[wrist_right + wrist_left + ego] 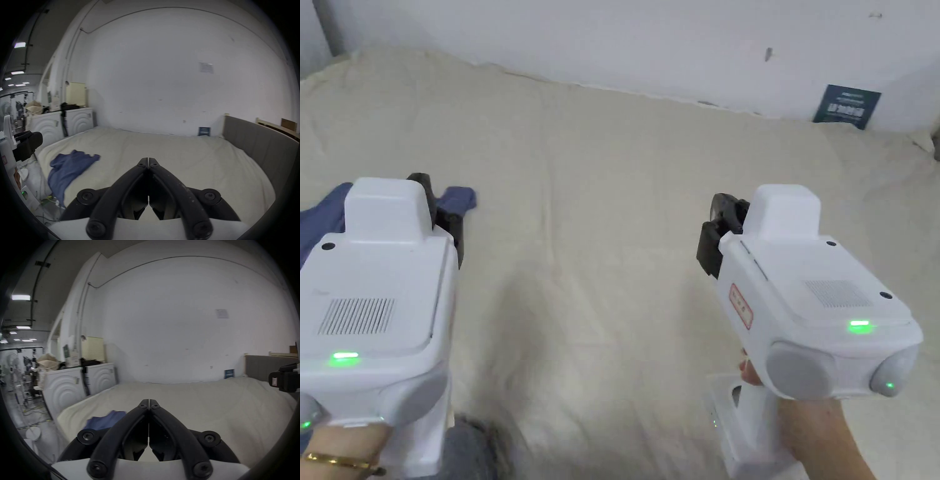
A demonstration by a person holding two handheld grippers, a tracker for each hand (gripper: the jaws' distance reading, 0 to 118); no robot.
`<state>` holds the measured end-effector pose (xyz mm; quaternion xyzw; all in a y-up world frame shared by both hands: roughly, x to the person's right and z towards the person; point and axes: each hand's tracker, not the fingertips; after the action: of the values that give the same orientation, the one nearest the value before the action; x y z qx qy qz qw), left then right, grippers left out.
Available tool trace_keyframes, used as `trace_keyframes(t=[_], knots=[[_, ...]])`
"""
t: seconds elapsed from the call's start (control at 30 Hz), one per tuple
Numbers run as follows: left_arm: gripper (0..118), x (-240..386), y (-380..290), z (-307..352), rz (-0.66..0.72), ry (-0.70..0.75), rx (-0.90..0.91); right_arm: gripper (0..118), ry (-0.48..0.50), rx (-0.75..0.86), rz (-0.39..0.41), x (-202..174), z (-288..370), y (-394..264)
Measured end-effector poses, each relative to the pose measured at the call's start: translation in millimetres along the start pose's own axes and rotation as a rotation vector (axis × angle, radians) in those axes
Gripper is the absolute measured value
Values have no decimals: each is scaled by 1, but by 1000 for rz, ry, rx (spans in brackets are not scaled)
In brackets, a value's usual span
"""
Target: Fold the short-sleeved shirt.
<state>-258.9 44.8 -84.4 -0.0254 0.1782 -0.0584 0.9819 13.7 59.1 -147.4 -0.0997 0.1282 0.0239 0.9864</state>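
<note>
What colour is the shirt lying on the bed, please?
Dark blue shirt, plain with no visible pattern; clearest in the right gripper view.

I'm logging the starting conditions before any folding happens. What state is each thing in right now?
shirt: blue, crumpled, unfolded, lying at the bed's left edge and partly hanging over it.
left gripper: jaws shut, empty, held above the bed near the shirt.
right gripper: jaws shut, empty, held over bare sheet.
bed sheet: cream, spread out, lightly wrinkled.
</note>
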Motion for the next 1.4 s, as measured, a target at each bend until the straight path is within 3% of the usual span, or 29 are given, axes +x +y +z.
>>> trace_keyframes(t=[0.27, 0.4, 0.63, 0.67, 0.73, 0.87, 0.9, 1.03, 1.2, 1.33, 1.4], knots=[[0, -73, -3, 29, -5, 221, -17, 2, 243, 0, 42, -81, -23, 6], [0, -93, -12, 38, 5, 268, -42, 2, 306, -1, 67, -107, -25, 6], [3, -101, -24, 34, 33, 283, -107, 2, 348, -15, 87, -117, -32, 4], [8, -104, -23, 31, 72, 242, -127, 2, 349, -14, 89, -117, -32, 4], [28, -110, -20, 16, 138, 175, -198, 2, 343, -12, 91, -113, -34, 4], [107, -120, -9, -37, 131, 86, -290, 2, 328, -23, 72, -103, -40, 4], [118, -123, -6, -54, 123, 56, -318, 2, 324, -28, 68, -101, -43, 3], [118, -131, 0, -142, 108, -15, -401, 2, 295, -61, 61, -94, -62, -1], [118, -122, -34, -275, -26, -52, -623, 2, 270, -129, 56, -90, -95, -13], [118, -112, -81, -372, 99, -57, -826, 2, 244, -194, 54, -83, -125, -27], [118, -109, -108, -411, 99, 3, -911, 2, 230, -229, 49, -76, -140, -36]])
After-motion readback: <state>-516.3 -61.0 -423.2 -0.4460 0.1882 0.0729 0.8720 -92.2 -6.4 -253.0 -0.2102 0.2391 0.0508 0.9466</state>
